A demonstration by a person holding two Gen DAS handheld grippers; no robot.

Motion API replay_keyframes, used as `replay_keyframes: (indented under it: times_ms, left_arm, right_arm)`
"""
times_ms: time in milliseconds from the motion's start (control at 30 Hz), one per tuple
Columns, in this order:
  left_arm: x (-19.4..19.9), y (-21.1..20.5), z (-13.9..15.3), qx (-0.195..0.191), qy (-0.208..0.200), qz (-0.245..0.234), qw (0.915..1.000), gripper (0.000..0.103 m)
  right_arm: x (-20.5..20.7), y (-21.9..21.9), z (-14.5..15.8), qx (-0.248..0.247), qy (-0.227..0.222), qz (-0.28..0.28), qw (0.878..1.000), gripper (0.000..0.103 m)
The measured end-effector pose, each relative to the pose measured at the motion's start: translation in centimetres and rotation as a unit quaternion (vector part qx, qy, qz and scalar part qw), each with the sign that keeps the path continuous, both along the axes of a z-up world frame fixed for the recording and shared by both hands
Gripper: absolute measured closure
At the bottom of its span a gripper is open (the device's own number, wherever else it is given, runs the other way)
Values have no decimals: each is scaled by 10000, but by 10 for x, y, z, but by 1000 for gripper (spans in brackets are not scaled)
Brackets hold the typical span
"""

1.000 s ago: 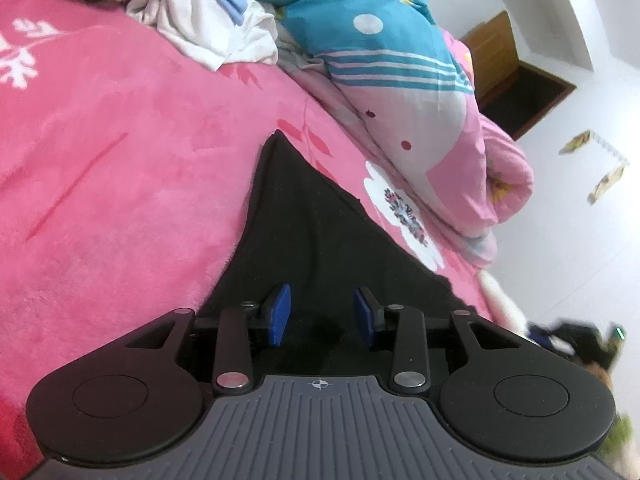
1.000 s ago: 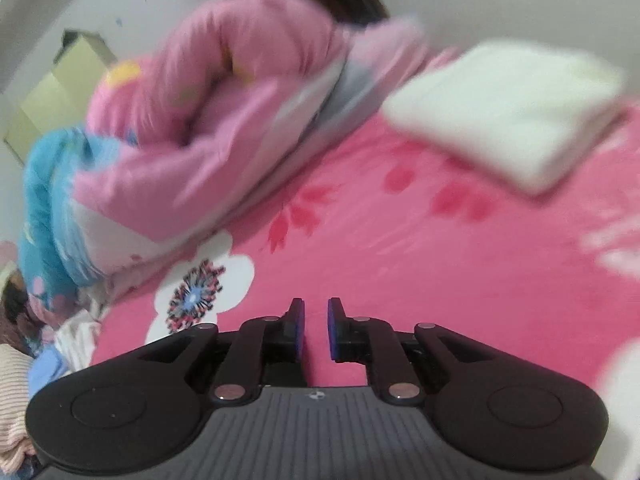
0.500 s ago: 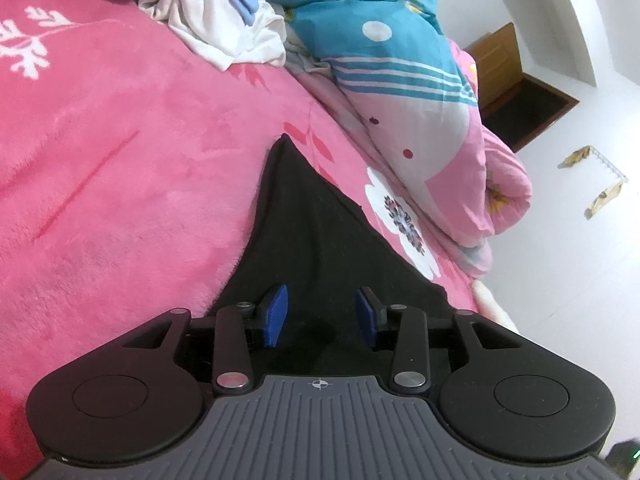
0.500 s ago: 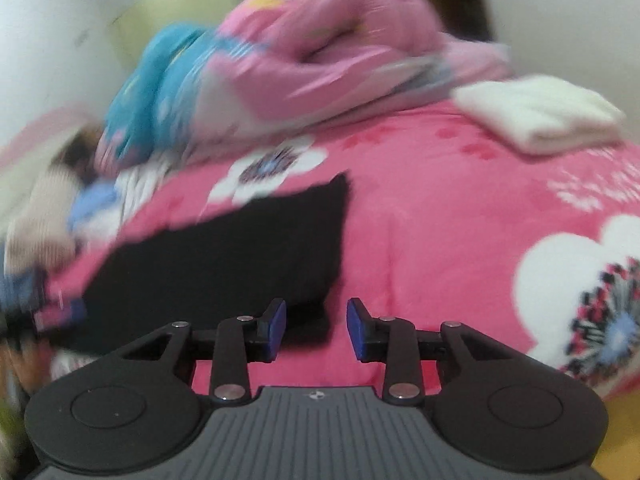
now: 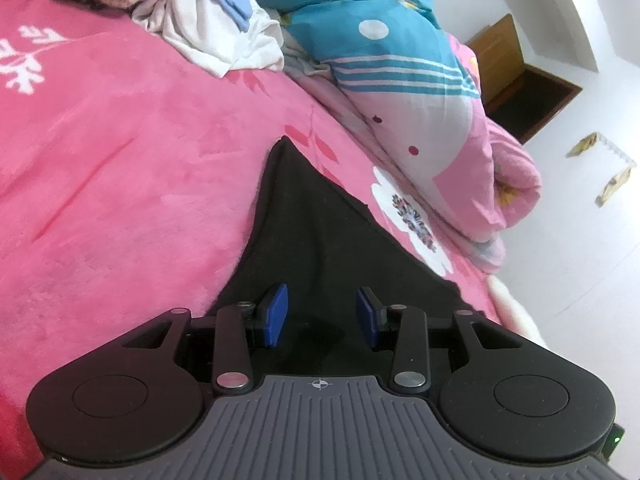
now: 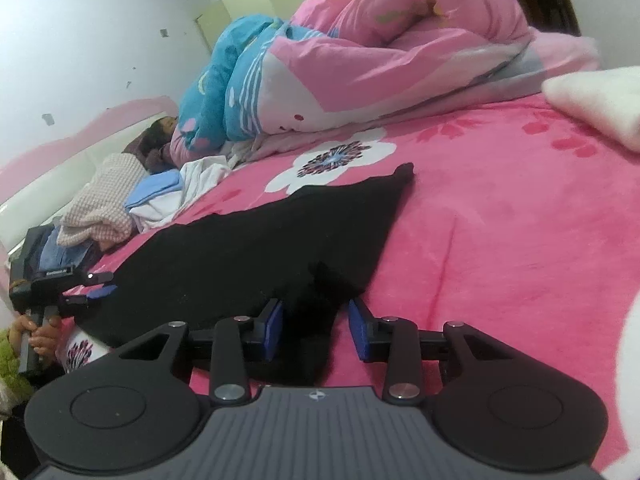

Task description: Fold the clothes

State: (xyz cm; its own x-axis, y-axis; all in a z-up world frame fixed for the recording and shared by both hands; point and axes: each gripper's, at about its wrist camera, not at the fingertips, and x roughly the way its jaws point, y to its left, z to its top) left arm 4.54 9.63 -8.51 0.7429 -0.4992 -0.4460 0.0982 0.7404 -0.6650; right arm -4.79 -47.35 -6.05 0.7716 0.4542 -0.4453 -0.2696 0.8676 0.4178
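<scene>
A black garment (image 5: pixel 320 232) lies flat on the pink blanket (image 5: pixel 120 160), tapering to a point at its far end. My left gripper (image 5: pixel 322 300) hovers over its near edge, blue pads apart, cloth below them but not pinched. In the right wrist view the same black garment (image 6: pixel 248 248) stretches to the left. My right gripper (image 6: pixel 316 312) is open low over its near corner, and a raised fold of cloth sits between the pads without being pressed. The left gripper (image 6: pixel 100 284) shows at the garment's far-left end, held by a hand (image 6: pixel 36 332).
A rolled pink and blue duvet (image 6: pixel 360 60) runs along the back of the bed. A pile of unfolded clothes (image 6: pixel 120 200) lies at the back left. A folded white towel (image 6: pixel 600 108) rests at the right edge. The bed's side and the floor (image 5: pixel 560 280) lie right of the left gripper.
My right gripper swung round and dropped toward the black garment, and its jaws went from nearly shut to apart. The left gripper stayed over the garment's edge.
</scene>
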Motion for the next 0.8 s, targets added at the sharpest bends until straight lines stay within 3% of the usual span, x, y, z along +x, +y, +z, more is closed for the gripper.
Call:
replay_keyframes:
  times_ms: [200, 400, 567, 700, 800]
  left_arm:
    - [0, 1, 0, 57, -27, -21, 10000, 65]
    - [0, 1, 0, 56, -30, -22, 10000, 65]
    - [-1, 1, 0, 58, -32, -19, 10000, 65]
    - [-1, 0, 1, 62, -27, -9, 10000, 65]
    - [0, -1, 1, 81, -30, -6, 10000, 65]
  right_arm:
    - [-21, -6, -3, 515, -262, 637, 9963, 92]
    - [-48, -16, -3, 815, -133, 1084, 9907, 93]
    - [-54, -44, -6, 1288, -45, 737, 9889, 92]
    - [-48, -64, -14, 2098, 32, 540, 9763, 86]
    - [-36, -67, -20, 2537, 121, 553, 9656, 54]
